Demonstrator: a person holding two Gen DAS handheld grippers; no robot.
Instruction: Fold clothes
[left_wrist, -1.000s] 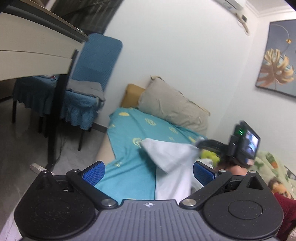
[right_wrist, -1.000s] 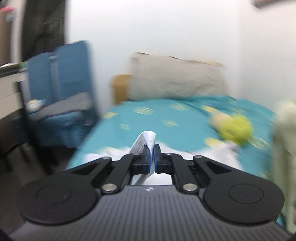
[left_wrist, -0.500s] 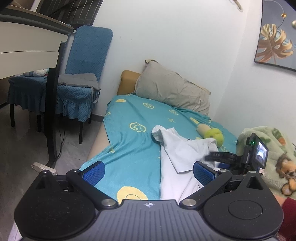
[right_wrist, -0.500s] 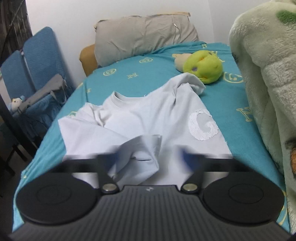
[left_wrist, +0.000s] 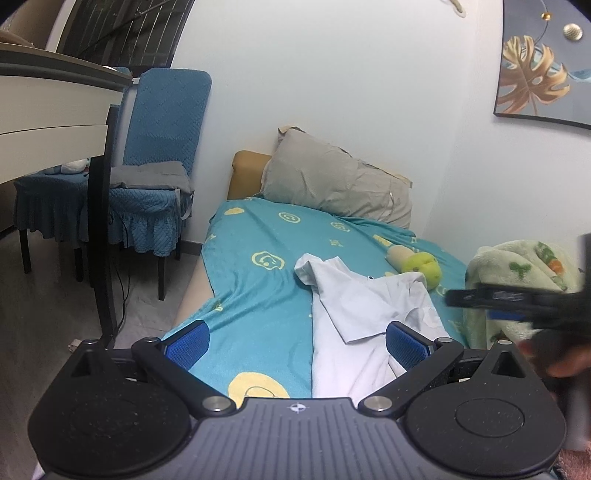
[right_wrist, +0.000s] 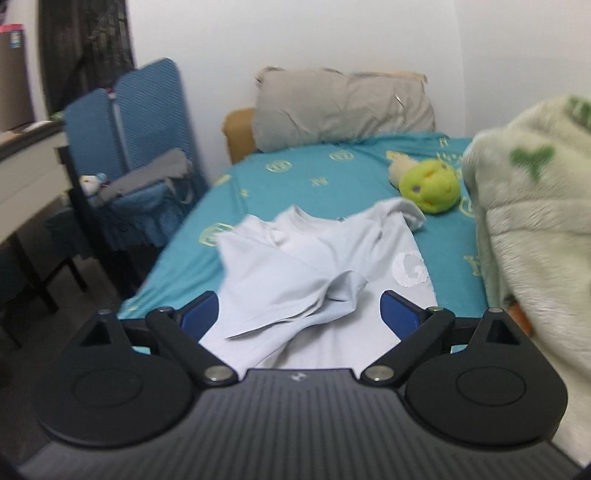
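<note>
Nearest in each wrist view is a tool with its jaws spread wide and nothing between the blue pads: the left tool (left_wrist: 297, 341) hangs over the near edge of the bed (left_wrist: 258, 295), and the right tool (right_wrist: 299, 312) over the white T-shirt (right_wrist: 314, 273). The shirt lies crumpled on the teal sheet near the foot of the bed, 1 sleeve folded across its body, touched by neither tool. Beyond it a green plush toy (right_wrist: 430, 188) rests on the sheet, just past the shirt's far corner, and a pale fleece blanket (right_wrist: 535, 229) is heaped at the right. At the far end a grey pillow (left_wrist: 336, 184) leans on the white wall. Left of the bed stands a blue-covered chair (left_wrist: 159, 155) with grey cloth on its seat, and nearer left a white surface (left_wrist: 55, 114) on a dark leg, over a grey floor

Only the left view shows the framed leaf picture (left_wrist: 539, 74) high on the right wall and the right tool blurred at its right edge; only the right view shows the white letter on the shirt
</note>
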